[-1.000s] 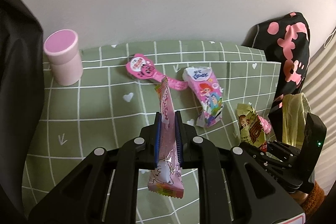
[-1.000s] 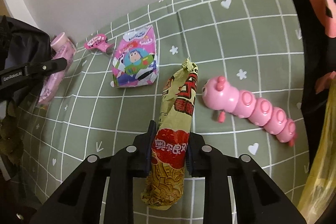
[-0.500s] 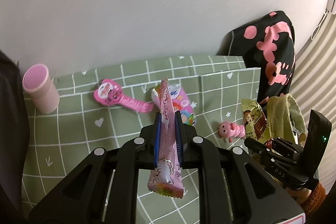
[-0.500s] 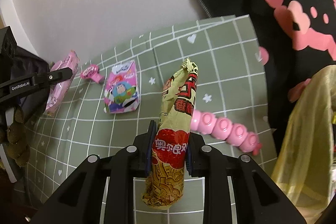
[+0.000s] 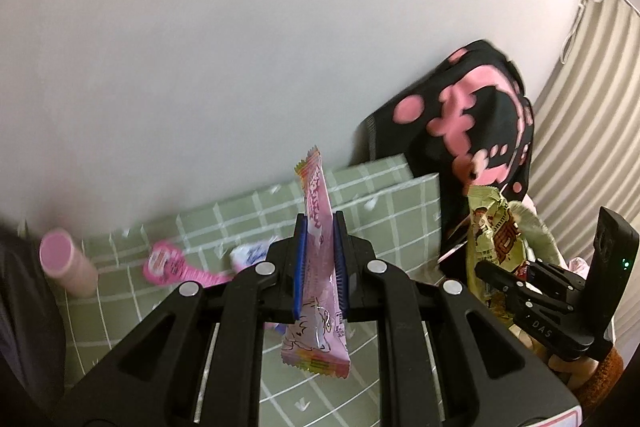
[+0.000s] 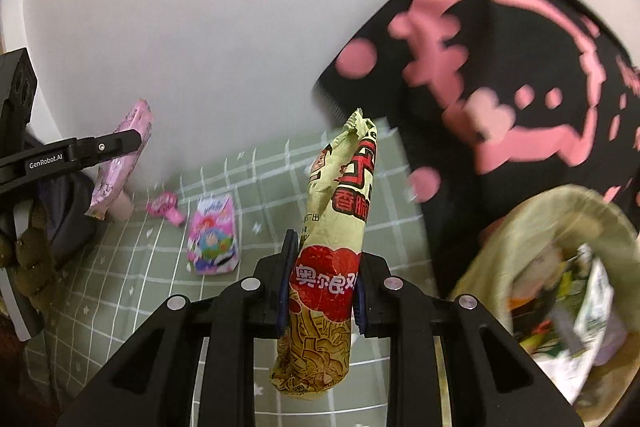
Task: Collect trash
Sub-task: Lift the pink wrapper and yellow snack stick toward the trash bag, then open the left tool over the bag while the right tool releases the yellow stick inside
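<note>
Pink plastic fills the centre of our left wrist view: our left gripper (image 5: 319, 269) points down across the green checked tablecloth (image 5: 404, 211), its blue pads clamped flat on a pink wrapper (image 5: 320, 291) that stands up past the fingertips and hangs below them. At the right edge of that frame our right gripper (image 5: 490, 273), marked "DAS", carries a yellow-green snack packet (image 5: 494, 239).

In the right wrist view we see that packet (image 6: 334, 247) gripped about its red middle band, which bears white Chinese characters we read only in part. The trash bag (image 6: 532, 227), already holding scraps, gapes at lower right. "GenRobot.AI" shows on the left gripper (image 6: 136, 139) at the left edge. A pink cartoon pouch (image 6: 212, 235) lies on the cloth, centre left.
</note>
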